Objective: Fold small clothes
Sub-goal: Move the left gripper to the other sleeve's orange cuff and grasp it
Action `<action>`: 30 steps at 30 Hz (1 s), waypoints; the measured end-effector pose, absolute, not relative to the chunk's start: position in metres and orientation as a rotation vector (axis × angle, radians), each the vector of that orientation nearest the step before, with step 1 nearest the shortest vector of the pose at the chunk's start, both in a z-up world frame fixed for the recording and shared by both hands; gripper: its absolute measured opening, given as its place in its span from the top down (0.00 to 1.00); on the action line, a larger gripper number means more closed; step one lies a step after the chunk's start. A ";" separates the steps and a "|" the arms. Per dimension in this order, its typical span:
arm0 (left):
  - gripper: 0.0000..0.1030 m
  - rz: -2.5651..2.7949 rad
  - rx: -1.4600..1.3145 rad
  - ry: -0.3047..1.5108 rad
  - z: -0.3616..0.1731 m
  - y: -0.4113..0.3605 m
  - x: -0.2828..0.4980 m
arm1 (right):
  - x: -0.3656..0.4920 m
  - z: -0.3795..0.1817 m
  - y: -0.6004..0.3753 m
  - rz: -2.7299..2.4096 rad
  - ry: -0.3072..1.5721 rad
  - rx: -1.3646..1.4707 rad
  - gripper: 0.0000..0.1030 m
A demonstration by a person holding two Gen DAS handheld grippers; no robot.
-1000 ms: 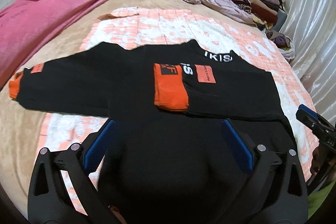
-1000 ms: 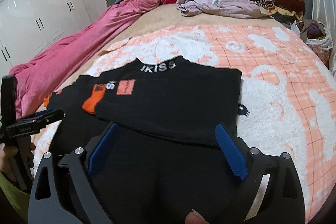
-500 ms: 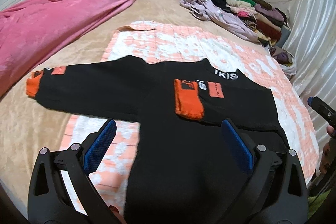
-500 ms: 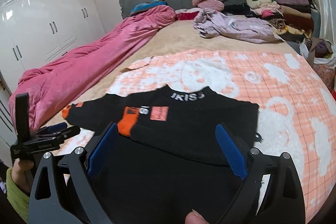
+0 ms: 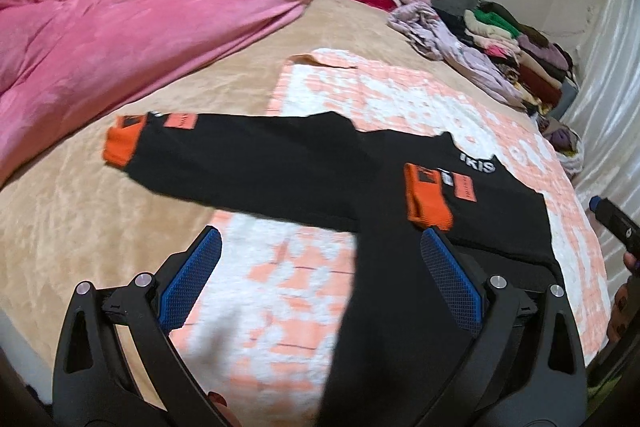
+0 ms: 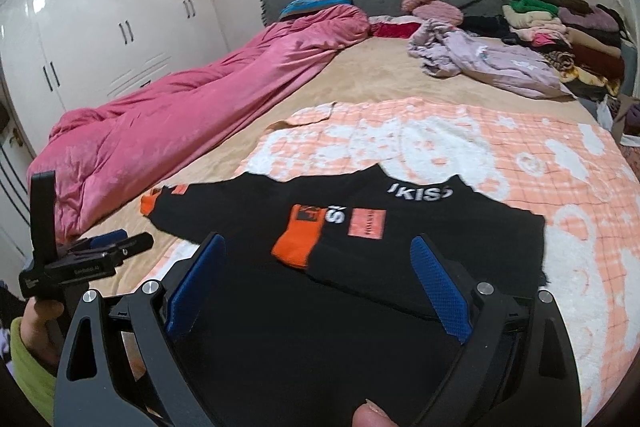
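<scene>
At frame centre, black sweater (image 6: 420,239) had one sleeve folded; other outstretched; left gripper (image 5: 320,283) and right gripper (image 6: 320,287) both spread, empty.

Your black knit sweater with orange cuffs (image 6: 420,227) lies on the peach-and-white checked blanket (image 6: 520,147). 1 sleeve reaches left toward the crumpled pink satin duvet (image 6: 180,115); the pile of folded clothes (image 6: 560,35) sits behind, right.

Both tools (image 5: 320,263) (image 6: 316,271) wide apart, empty

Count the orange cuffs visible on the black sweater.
2. One orange ribbed cuff lies folded across the chest of the black knit sweater, beside the collar lettering. The other orange cuff ends the outstretched sleeve on the beige bedspread.
</scene>
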State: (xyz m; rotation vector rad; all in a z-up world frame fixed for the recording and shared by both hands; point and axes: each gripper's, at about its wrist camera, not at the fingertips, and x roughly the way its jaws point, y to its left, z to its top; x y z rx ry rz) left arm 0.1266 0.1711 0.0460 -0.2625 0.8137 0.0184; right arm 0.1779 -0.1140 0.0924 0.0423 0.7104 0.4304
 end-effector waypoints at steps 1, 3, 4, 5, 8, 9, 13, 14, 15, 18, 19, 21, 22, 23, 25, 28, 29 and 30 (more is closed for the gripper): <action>0.09 0.030 -0.269 0.817 0.044 0.177 0.126 | 0.178 0.090 -0.109 0.435 0.714 0.033 0.10; 0.09 0.053 -0.283 0.824 0.040 0.189 0.125 | 0.178 0.085 -0.095 0.448 0.716 0.006 0.10; 0.09 0.065 -0.292 0.826 0.037 0.195 0.125 | 0.179 0.080 -0.087 0.455 0.720 -0.009 0.10; 0.09 0.078 -0.300 0.829 0.034 0.202 0.124 | 0.179 0.077 -0.081 0.461 0.728 -0.017 0.10; 0.09 0.120 -0.330 0.842 0.024 0.223 0.123 | 0.181 0.064 -0.064 0.481 0.761 -0.033 0.10; 0.09 0.126 -0.344 0.848 0.021 0.230 0.123 | 0.181 0.060 -0.059 0.486 0.768 -0.039 0.10; 0.09 0.138 -0.431 0.857 0.010 0.257 0.119 | 0.181 0.044 -0.037 0.511 0.803 -0.061 0.10; 0.09 0.149 -0.442 0.855 0.009 0.261 0.118 | 0.182 0.040 -0.031 0.519 0.811 -0.066 0.10; 0.09 0.159 -0.452 0.853 0.007 0.267 0.118 | 0.182 0.038 -0.028 0.524 0.816 -0.070 0.10; 0.09 0.179 -0.515 0.843 0.002 0.285 0.116 | 0.182 0.030 -0.013 0.542 0.828 -0.088 0.10; 0.09 0.183 -0.549 0.837 0.000 0.294 0.115 | 0.182 0.028 -0.008 0.549 0.831 -0.096 0.10; 0.09 0.194 -0.588 0.833 -0.004 0.305 0.114 | 0.181 0.024 0.001 0.562 0.835 -0.112 0.10; 0.09 0.202 -0.609 0.830 -0.007 0.311 0.115 | 0.180 0.022 0.004 0.566 0.837 -0.118 0.10; 0.09 0.210 -0.625 0.828 -0.009 0.316 0.116 | 0.180 0.021 0.006 0.570 0.841 -0.122 0.10; 0.09 0.223 -0.673 0.821 -0.017 0.327 0.121 | 0.179 0.017 0.011 0.577 0.851 -0.130 0.10; 0.09 0.262 -0.760 0.806 -0.030 0.342 0.130 | 0.178 0.010 0.013 0.579 0.866 -0.135 0.10; 0.09 0.262 -0.789 0.794 -0.034 0.346 0.134 | 0.178 0.008 0.012 0.575 0.871 -0.133 0.10; 0.11 0.262 -0.805 0.790 -0.036 0.348 0.136 | 0.178 0.007 0.011 0.572 0.874 -0.130 0.10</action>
